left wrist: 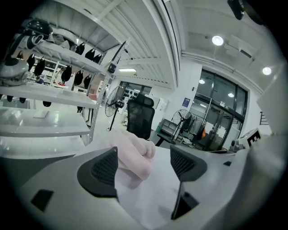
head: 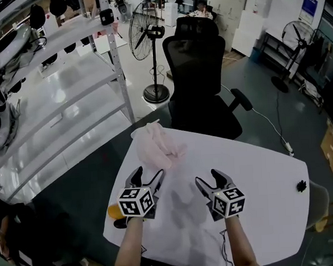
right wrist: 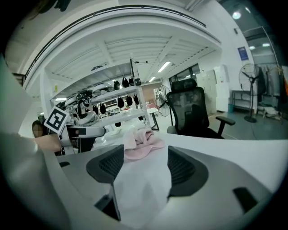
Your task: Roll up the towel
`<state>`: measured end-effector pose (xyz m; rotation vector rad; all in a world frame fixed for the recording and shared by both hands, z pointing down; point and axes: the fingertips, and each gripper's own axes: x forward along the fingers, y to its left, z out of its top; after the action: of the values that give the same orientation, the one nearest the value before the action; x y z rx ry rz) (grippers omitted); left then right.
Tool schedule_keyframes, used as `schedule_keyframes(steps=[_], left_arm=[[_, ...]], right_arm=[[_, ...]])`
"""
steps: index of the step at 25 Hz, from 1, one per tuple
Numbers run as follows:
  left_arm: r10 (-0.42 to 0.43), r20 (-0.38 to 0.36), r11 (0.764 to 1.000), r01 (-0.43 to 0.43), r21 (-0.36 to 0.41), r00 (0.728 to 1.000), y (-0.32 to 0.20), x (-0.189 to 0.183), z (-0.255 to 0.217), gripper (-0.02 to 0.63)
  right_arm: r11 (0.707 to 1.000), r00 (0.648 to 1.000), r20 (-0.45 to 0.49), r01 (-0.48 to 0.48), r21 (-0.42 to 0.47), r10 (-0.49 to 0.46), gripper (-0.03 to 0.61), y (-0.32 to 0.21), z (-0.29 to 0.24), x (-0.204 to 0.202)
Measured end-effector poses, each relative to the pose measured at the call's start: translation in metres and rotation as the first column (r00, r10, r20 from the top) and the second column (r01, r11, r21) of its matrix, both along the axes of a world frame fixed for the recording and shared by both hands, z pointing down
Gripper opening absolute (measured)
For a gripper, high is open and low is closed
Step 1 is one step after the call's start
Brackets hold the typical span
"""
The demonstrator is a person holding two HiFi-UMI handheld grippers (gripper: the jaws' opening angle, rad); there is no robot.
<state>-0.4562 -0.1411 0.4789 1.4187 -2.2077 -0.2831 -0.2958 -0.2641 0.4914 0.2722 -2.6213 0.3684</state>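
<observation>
A pale pink towel [head: 157, 147] lies crumpled in a heap at the far left corner of the white table [head: 259, 208]. My left gripper [head: 150, 178] hovers just short of the heap's near edge, its jaws open and empty; the towel [left wrist: 133, 155] fills the space ahead of it in the left gripper view. Over the table's middle, my right gripper [head: 209, 182] is open and empty too, to the right of the heap and short of it. From the right gripper view the towel [right wrist: 143, 143] sits farther off, between the jaws' line of sight.
A black office chair [head: 200, 80] stands behind the table's far edge. White shelving [head: 70, 101] runs along the left. A floor fan [head: 150, 36] stands farther back. A small black object [head: 301, 186] lies near the table's right edge, and a yellow thing [head: 113, 211] at its left edge.
</observation>
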Motion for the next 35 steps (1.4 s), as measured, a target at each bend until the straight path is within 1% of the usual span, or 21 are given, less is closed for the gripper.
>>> schedule_keyframes(steps=[2,4,8,12,15,20,21,23,24,25,26,27,29,31,35], left_arm=[[-0.034,-0.021,0.999,0.034,-0.005,0.999,-0.005,-0.016,0.010,0.379],[-0.062,-0.033,0.998,0.061,-0.017,0.998,-0.010,-0.030,0.020,0.379],[-0.089,-0.071,0.996,0.087,-0.034,0.994,-0.021,-0.050,0.040,0.379],[-0.113,-0.117,0.993,0.108,-0.047,0.987,-0.029,-0.064,0.059,0.379],[-0.135,-0.159,0.990,0.127,-0.060,0.978,-0.029,-0.072,0.072,0.379],[-0.114,-0.218,0.991,0.096,-0.091,0.969,-0.036,-0.074,0.092,0.379],[-0.102,-0.233,0.992,0.082,-0.091,0.967,-0.039,-0.073,0.095,0.379],[-0.077,-0.260,0.995,0.056,-0.087,0.963,-0.043,-0.069,0.100,0.376],[-0.071,-0.263,0.995,0.048,-0.093,0.962,-0.044,-0.068,0.102,0.363],[-0.069,-0.258,0.993,0.043,-0.107,0.964,-0.044,-0.068,0.105,0.317],[-0.070,-0.248,0.992,0.040,-0.124,0.966,-0.043,-0.067,0.106,0.257],[-0.070,-0.240,0.990,0.037,-0.139,0.968,-0.043,-0.067,0.107,0.230],[-0.069,-0.231,0.988,0.034,-0.151,0.970,-0.042,-0.067,0.105,0.171],[-0.066,-0.226,0.988,0.033,-0.148,0.972,-0.043,-0.065,0.101,0.124],[-0.034,-0.181,0.992,0.011,-0.126,0.983,-0.046,-0.059,0.086,0.086]], right_arm=[[0.999,1.000,0.022,-0.013,-0.049,0.014,0.306,-0.004,0.006,-0.015],[0.998,1.000,0.028,-0.012,-0.062,0.013,0.295,-0.008,0.013,-0.030],[0.999,1.000,0.016,0.021,-0.050,-0.020,0.291,-0.015,0.031,-0.059],[0.996,0.996,-0.005,0.088,0.005,-0.088,0.288,-0.020,0.047,-0.086],[0.992,0.991,-0.033,0.128,-0.001,-0.128,0.279,-0.018,0.059,-0.103],[0.977,0.975,-0.082,0.211,0.021,-0.209,0.272,-0.009,0.074,-0.127],[0.974,0.971,-0.083,0.226,0.022,-0.223,0.264,-0.007,0.076,-0.131],[0.969,0.966,-0.079,0.247,0.020,-0.245,0.220,-0.001,0.078,-0.139],[0.967,0.964,-0.079,0.255,0.022,-0.253,0.194,0.001,0.079,-0.142],[0.965,0.962,-0.082,0.262,0.028,-0.259,0.156,0.002,0.080,-0.144],[0.963,0.961,-0.087,0.268,0.036,-0.264,0.096,0.003,0.081,-0.146],[0.961,0.959,-0.091,0.272,0.042,-0.268,0.045,0.003,0.080,-0.146],[0.959,0.958,-0.089,0.278,0.051,-0.273,0.037,0.005,0.076,-0.146],[0.960,0.960,-0.079,0.275,0.057,-0.270,0.034,0.004,0.070,-0.144],[0.964,0.966,-0.079,0.253,0.083,-0.247,0.029,-0.003,0.060,-0.136]])
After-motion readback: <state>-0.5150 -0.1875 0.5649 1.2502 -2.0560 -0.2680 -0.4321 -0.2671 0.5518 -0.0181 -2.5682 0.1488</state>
